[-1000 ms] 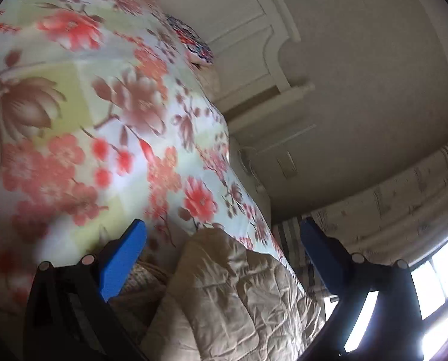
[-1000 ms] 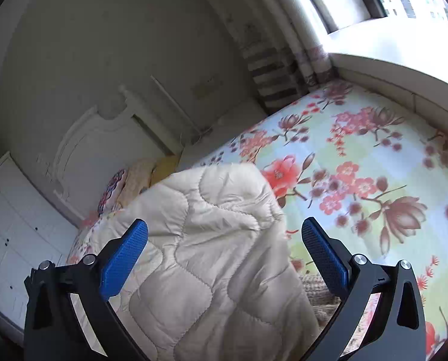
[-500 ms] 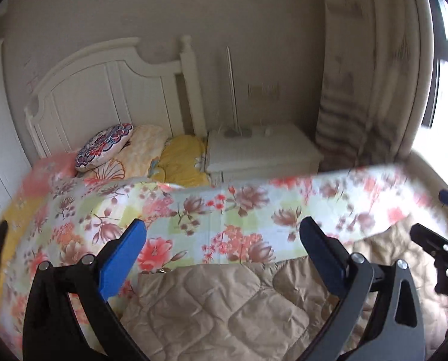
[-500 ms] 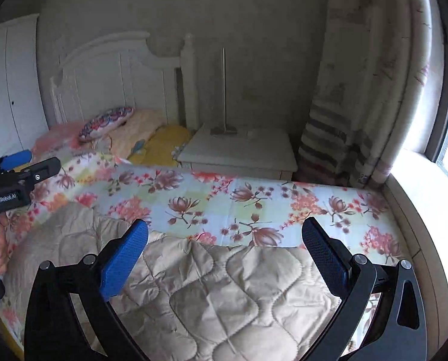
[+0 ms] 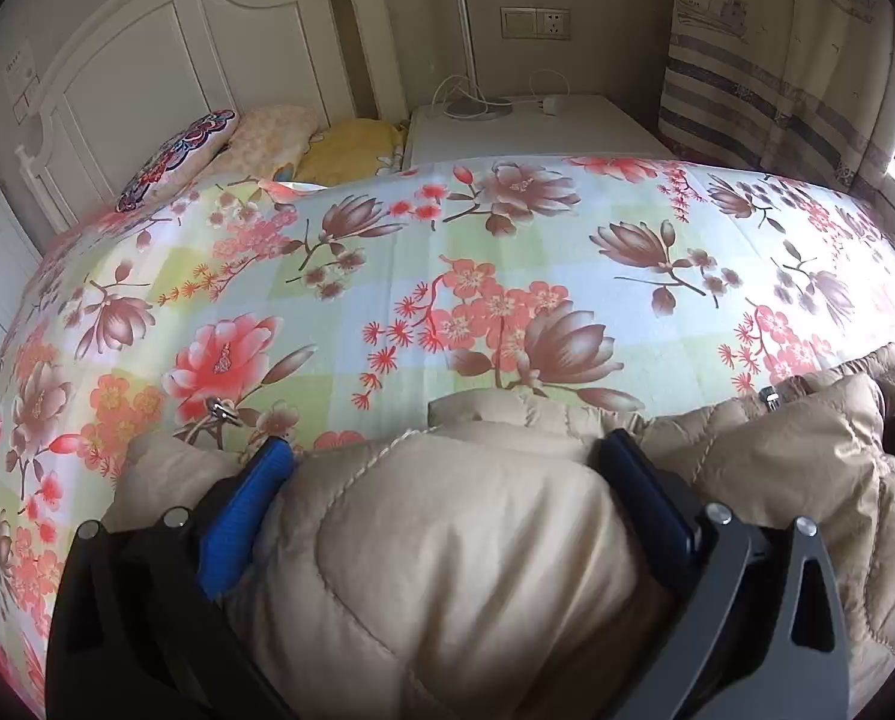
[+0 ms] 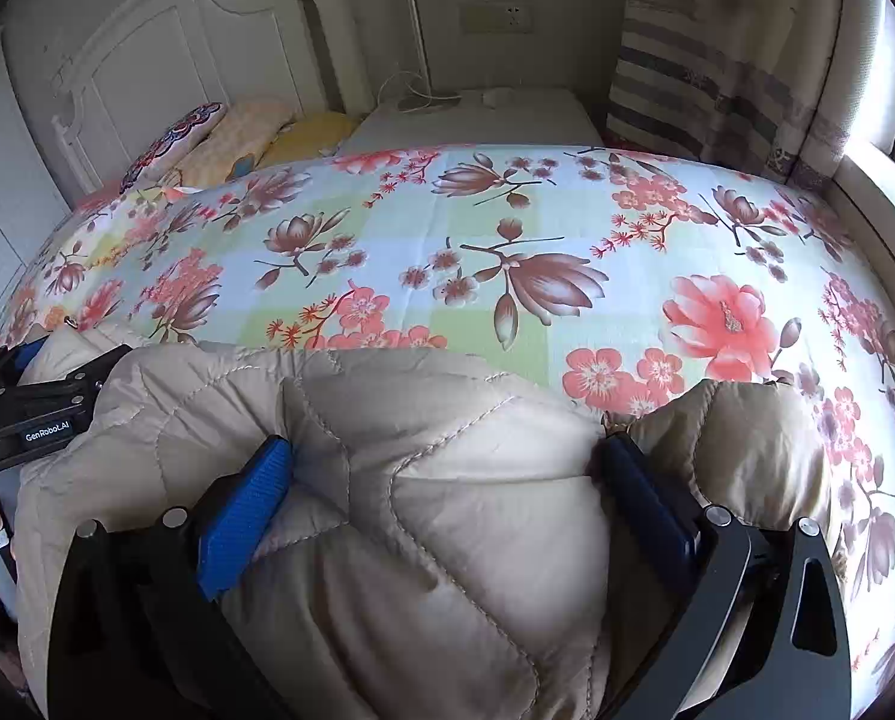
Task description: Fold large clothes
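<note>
1. Counting from the bedside: two grippers, one beige quilted coat, three pillows by the headboard.
2. The coat lies along the near edge of the floral bed, its long axis running left to right.
3. Half a second ago both grippers hovered above it; now the left gripper and right gripper are pressed down, each spread wide with padding bulging between its blue fingers, not clamped.
</note>
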